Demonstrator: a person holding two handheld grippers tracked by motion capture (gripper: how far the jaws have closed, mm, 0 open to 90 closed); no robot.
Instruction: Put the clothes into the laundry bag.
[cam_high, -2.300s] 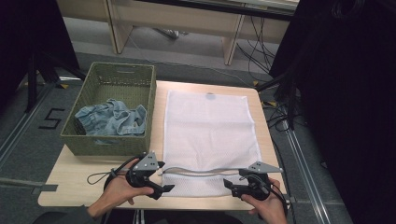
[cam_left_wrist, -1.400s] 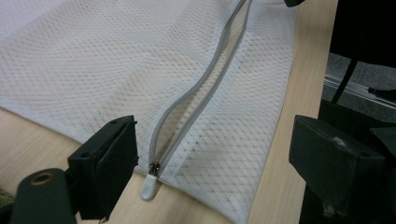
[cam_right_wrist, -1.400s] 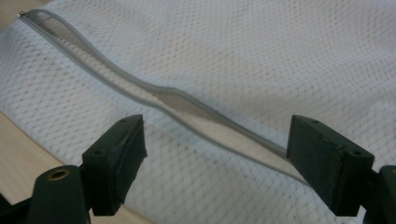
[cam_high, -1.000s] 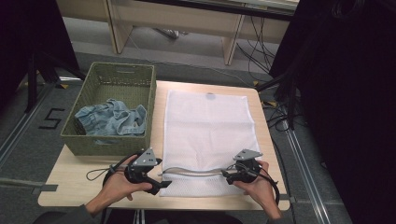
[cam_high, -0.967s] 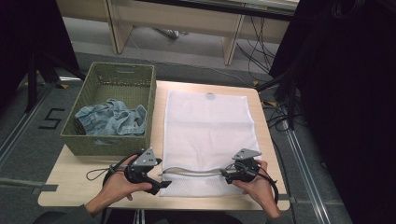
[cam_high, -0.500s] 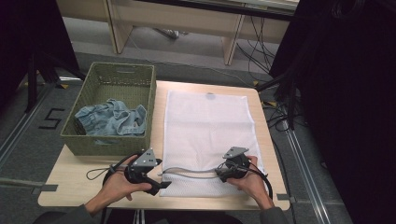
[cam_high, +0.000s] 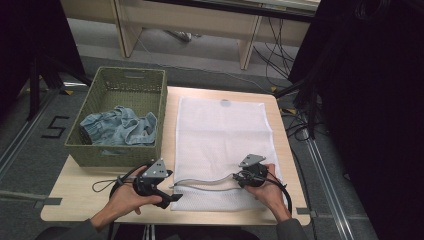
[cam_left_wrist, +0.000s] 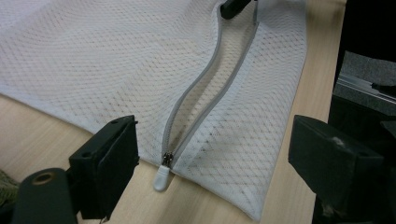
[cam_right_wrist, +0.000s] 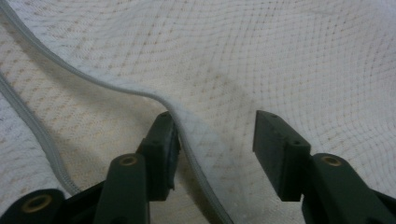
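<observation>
1. Nearest the person, the left gripper (cam_high: 167, 192) sits at the near left corner of the white mesh laundry bag (cam_high: 222, 135), its jaws wide apart and holding nothing; the white zipper pull (cam_left_wrist: 161, 176) lies between them at the bag's edge.
2. The zipper (cam_left_wrist: 205, 88) is open along the near end, its two sides bowed apart.
3. The right gripper (cam_right_wrist: 215, 140) has one jaw tucked under the upper zipper edge, jaws parted and not yet clamped.
4. The bag lies flat on the counter (cam_high: 75, 200), apparently empty.
5. Farther left, the denim garment (cam_high: 120, 125) is in the green basket (cam_high: 150, 80), so loading and zipping seem left.
</observation>
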